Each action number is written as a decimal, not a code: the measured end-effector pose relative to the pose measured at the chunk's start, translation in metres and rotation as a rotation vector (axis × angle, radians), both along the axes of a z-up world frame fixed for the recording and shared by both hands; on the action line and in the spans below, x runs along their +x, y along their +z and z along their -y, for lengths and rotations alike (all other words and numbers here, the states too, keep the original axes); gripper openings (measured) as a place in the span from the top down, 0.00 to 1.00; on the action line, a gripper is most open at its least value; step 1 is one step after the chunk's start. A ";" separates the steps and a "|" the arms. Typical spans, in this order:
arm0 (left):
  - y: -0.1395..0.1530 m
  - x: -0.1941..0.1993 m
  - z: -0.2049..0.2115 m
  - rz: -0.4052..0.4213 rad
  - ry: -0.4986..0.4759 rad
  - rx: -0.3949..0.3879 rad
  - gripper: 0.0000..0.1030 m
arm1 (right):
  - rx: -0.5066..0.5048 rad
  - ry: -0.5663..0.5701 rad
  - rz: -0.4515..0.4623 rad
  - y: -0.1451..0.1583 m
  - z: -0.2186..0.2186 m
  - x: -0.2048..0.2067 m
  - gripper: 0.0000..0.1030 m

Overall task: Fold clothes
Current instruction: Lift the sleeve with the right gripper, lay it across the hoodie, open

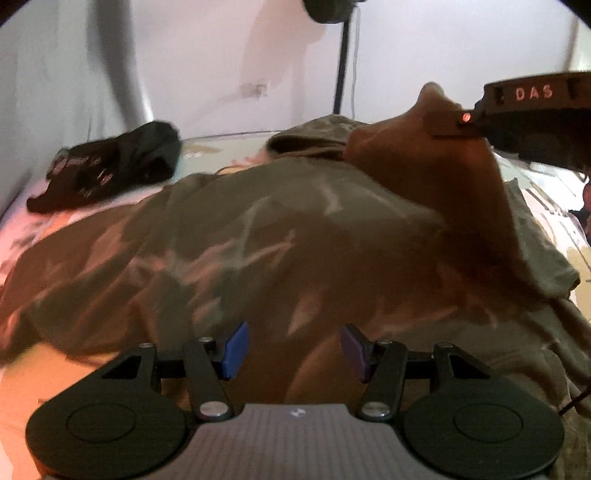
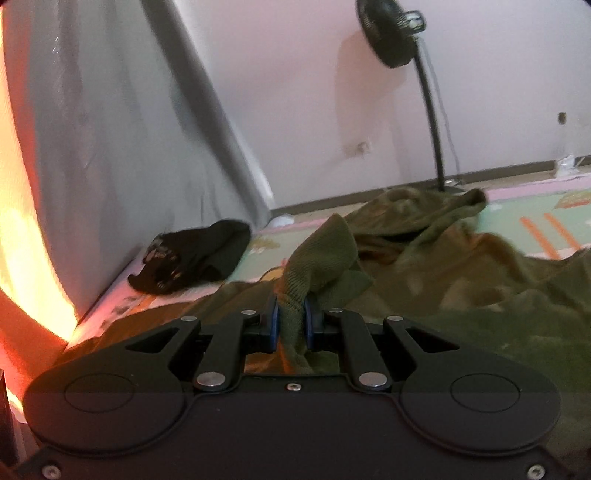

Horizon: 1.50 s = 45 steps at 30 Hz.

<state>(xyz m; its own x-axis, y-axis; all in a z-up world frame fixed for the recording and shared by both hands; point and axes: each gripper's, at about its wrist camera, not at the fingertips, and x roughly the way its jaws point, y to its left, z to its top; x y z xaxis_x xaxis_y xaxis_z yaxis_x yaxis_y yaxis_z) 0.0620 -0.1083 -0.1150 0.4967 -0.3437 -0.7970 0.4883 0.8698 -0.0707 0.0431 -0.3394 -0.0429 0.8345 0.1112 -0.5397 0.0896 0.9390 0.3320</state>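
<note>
1 olive garment [image 2: 325,254], 1 black garment [image 2: 195,254], possibly folded

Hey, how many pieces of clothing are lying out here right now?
2. A large olive-green garment spread across the mat, one edge pinched by the right gripper, and a black printed garment bunched near the curtain. More may be hidden underneath.

Two garments, two grippers, one fan, one mat.

One olive green garment [image 1: 258,240] in the near centre, one black garment [image 1: 110,166] at far left. One left gripper [image 1: 293,350], one right gripper [image 2: 291,321]. One standing fan [image 2: 391,33] far right. One patterned mat [image 2: 517,218].
</note>
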 end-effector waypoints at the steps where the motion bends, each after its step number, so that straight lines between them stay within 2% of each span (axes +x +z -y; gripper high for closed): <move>1: -0.001 0.000 -0.007 -0.008 0.010 -0.009 0.44 | 0.000 0.010 -0.007 -0.004 -0.004 0.004 0.89; 8: -0.006 -0.004 -0.045 -0.024 0.076 -0.017 0.44 | -0.016 0.067 -0.026 -0.026 -0.057 0.025 0.88; 18: -0.010 -0.003 -0.078 -0.041 0.126 -0.051 0.42 | -0.070 0.151 -0.078 -0.063 -0.123 0.048 0.85; 20: -0.011 -0.002 -0.083 -0.043 0.136 -0.050 0.41 | -0.067 0.196 -0.116 -0.072 -0.135 0.052 0.82; 22: -0.013 -0.001 -0.090 -0.048 0.150 -0.054 0.40 | -0.059 0.238 -0.123 -0.079 -0.145 0.050 0.73; 25: -0.016 0.000 -0.101 -0.056 0.177 -0.063 0.38 | -0.069 0.287 -0.127 -0.083 -0.157 0.045 0.71; 27: -0.017 0.001 -0.108 -0.059 0.195 -0.062 0.37 | -0.007 0.339 -0.143 -0.085 -0.158 0.043 0.71; 29: -0.019 0.003 -0.115 -0.060 0.216 -0.057 0.36 | 0.051 0.389 -0.160 -0.086 -0.158 0.040 0.64; 31: -0.021 0.005 -0.121 -0.066 0.234 -0.055 0.35 | 0.051 0.394 -0.154 -0.083 -0.161 0.036 0.63; 35: -0.020 0.009 -0.126 -0.072 0.253 -0.067 0.35 | 0.012 0.308 -0.126 -0.076 -0.147 0.033 0.63; 40: -0.011 0.020 -0.107 -0.047 0.211 -0.074 0.35 | -0.039 0.188 -0.181 -0.085 -0.109 0.041 0.87; 45: -0.001 0.031 -0.066 -0.033 0.115 -0.111 0.35 | -0.097 0.076 -0.224 -0.090 -0.055 0.036 0.90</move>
